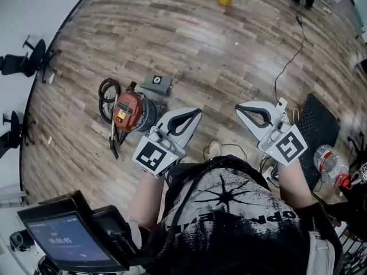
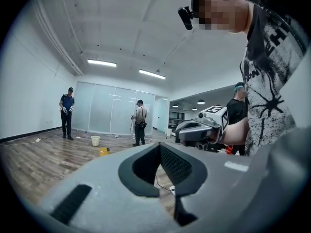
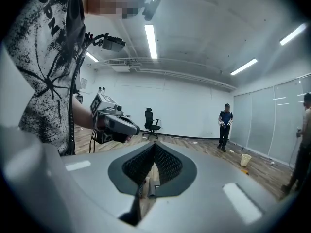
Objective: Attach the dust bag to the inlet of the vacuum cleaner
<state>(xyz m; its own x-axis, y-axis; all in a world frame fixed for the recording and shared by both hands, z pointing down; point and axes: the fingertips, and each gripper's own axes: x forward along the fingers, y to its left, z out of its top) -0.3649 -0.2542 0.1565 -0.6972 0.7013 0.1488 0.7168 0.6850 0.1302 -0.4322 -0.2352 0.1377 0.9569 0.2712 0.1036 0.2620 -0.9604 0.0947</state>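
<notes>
Floor (image 1: 189,39) of wood planks fills the head view, with the person standing over it and both tools held out in front, well above the ground. The vacuum cleaner (image 1: 133,110), a red motor housing on a dark drum, lies on the floor ahead and to the left, with its black hose (image 1: 106,96) coiled just beside it. Near it lies a flat grey piece with a round hole (image 1: 156,85), probably the dust bag with its collar, not yet on the inlet. The left claw (image 1: 196,112) is clenched with nothing between its jaws, and the right claw (image 1: 238,107) is clenched and empty as well; both are well apart from bag and vacuum.

Likely trouble: the bag lies flat, so closed tips could skid over it or crease the collar instead of lifting it. The coiled hose may snag a claw reaching for the inlet. A thin black cable (image 1: 289,56) trails across the floor and could catch a foot.

No brand can be read. The yellow label on the red housing is too small, the shirt print shows only partial letters, and the cubes carry square markers only.
</notes>
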